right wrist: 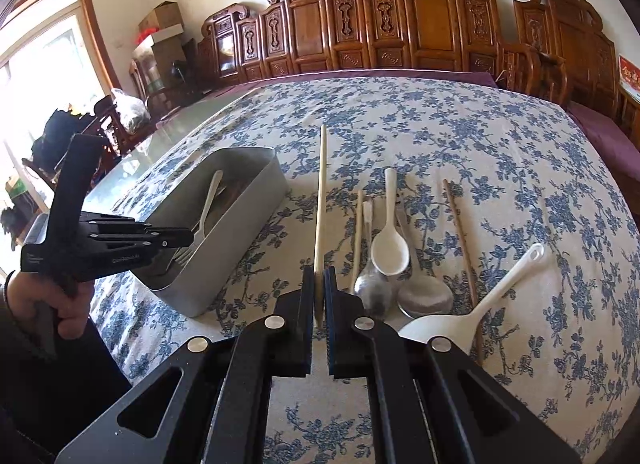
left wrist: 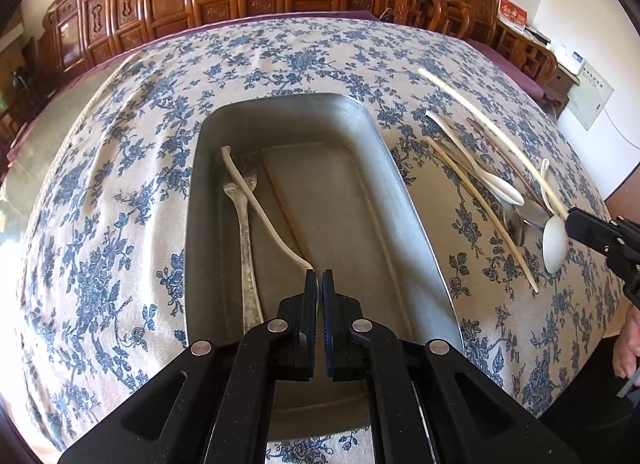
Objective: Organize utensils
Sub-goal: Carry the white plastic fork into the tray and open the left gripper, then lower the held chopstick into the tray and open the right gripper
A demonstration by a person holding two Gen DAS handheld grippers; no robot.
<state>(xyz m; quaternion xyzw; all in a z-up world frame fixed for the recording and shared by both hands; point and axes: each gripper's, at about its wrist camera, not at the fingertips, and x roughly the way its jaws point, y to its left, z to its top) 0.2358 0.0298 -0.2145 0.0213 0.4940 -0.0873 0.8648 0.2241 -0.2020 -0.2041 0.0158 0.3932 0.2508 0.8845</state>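
The right gripper (right wrist: 319, 280) is clamped on a pale chopstick (right wrist: 321, 199) raised off the floral tablecloth (right wrist: 460, 131), beside the loose spoons (right wrist: 390, 250). The left gripper (left wrist: 319, 284) pinches the bowl end of a white spoon (left wrist: 260, 199) inside the grey metal tray (left wrist: 404, 187), next to a fork (left wrist: 244, 232) and 1 brown chopstick (left wrist: 286, 207). The tray's right half lies bare, with open cloth beyond its rim.
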